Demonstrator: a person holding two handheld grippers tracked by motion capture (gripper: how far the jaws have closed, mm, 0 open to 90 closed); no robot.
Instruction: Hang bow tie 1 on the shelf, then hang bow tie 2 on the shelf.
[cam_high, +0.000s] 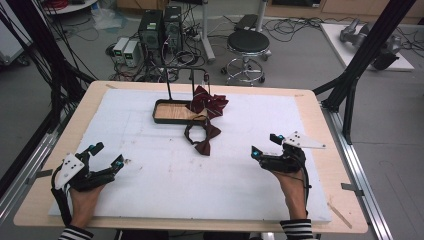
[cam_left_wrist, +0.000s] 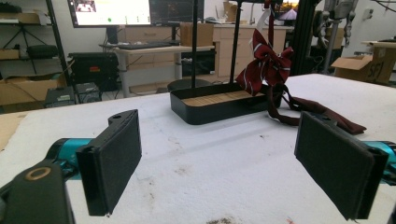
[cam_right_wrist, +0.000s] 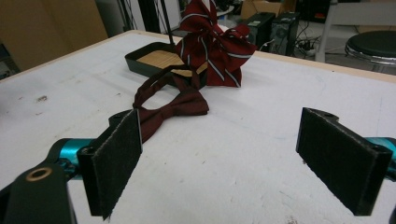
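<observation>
**Still at the start: both tongs wide open, bow ties waiting by the stand**

Right now the left tongs (cam_high: 106, 156) sit low at the near left of the bench (cam_high: 60, 130), jaws spread wide with nothing between them; the left gripper view shows only bare white mat (cam_left_wrist: 224, 154) between the two black pads. The right tongs (cam_high: 265, 146) mirror them at the near right, also fully open and empty.

Beyond them, a plain maroon bow tie (cam_high: 204, 136) lies flat on the mat, well apart from both tongs, its neck band looping back to the tray's edge. A striped bow tie (cam_high: 207, 101) hangs from the black wire stand (cam_high: 192, 75) that rises out of the tray.

As I read it, the reach has not begun. The next move seems to call for one set of tongs to travel forward to the plain tie and close on its knot or band, likely to hang it beside the striped one.

The black tray (cam_high: 159, 114) has a wooden floor and appears otherwise empty; the striped tie drapes over its right end.
</observation>
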